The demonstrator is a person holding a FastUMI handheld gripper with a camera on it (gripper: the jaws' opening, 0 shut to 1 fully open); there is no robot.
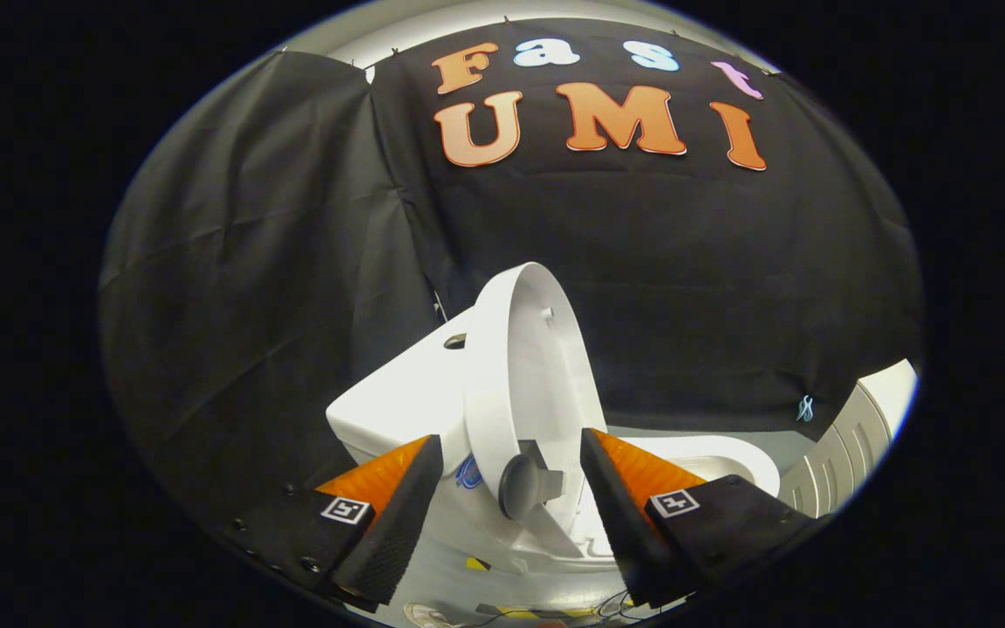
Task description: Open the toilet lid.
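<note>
Black cloth hangs behind everything as the booth's wall, creased and draped. Against it I see a white toilet, and I will place everything else by its lid.

That lid stands raised, close to upright and seen nearly edge-on, its hollow inner face turned toward the bowl. A small grey knob juts from the lid's rim at its lower end.

Behind the lid, on its outer side, sits the white tank, with a dark round button on its top. On the lid's inner side the seat and bowl lie open, white and glossy.

My gripper points at the lid's lower edge. Its fingers are spread wide, one on each side of the lid, black pads facing inward with orange backs. They hold nothing; the knob sits in the gap between them, and I cannot see either pad touching it or the lid.

Beyond the bowl, well away from the lid, a white ribbed object shows partly. Below the lid, a few thin wires lie on the floor.
</note>
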